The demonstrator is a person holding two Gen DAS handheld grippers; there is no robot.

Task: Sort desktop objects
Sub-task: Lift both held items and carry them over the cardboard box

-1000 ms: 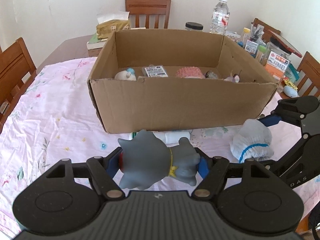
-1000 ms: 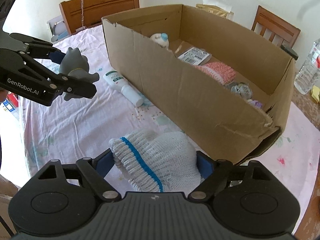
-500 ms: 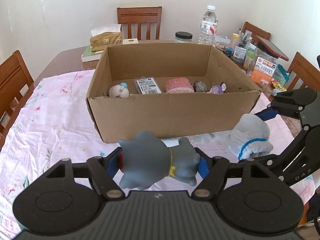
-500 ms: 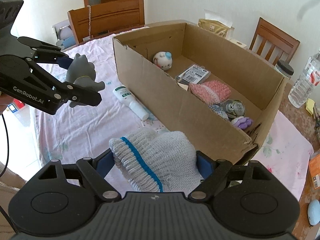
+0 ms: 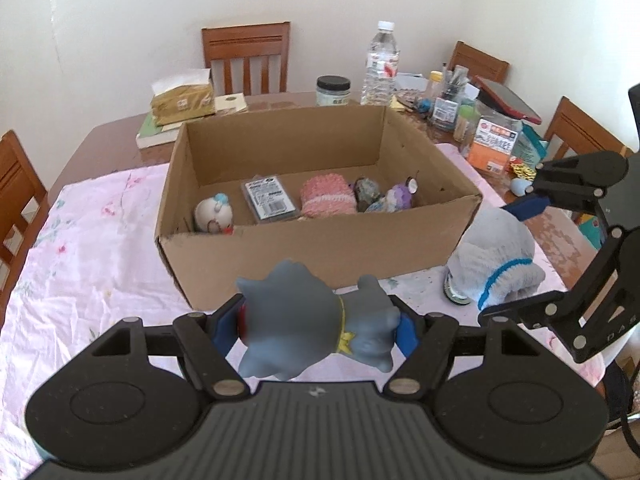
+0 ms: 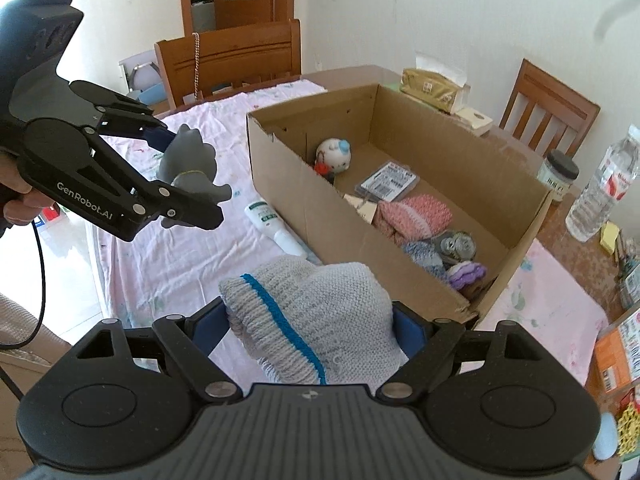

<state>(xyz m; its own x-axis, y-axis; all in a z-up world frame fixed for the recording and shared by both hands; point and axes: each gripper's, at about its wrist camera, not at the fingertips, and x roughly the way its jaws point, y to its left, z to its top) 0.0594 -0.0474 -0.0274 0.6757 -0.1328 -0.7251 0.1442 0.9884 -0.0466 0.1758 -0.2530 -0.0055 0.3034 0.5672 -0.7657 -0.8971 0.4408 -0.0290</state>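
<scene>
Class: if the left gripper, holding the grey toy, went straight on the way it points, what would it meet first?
Probably the near wall of the cardboard box, just beyond the left gripper and its grey toy; depth is uncertain through the fisheye.

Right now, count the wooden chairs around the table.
4 in the left wrist view: one behind the table's far side, one at the left edge, two on the right. More may be out of frame.
</scene>
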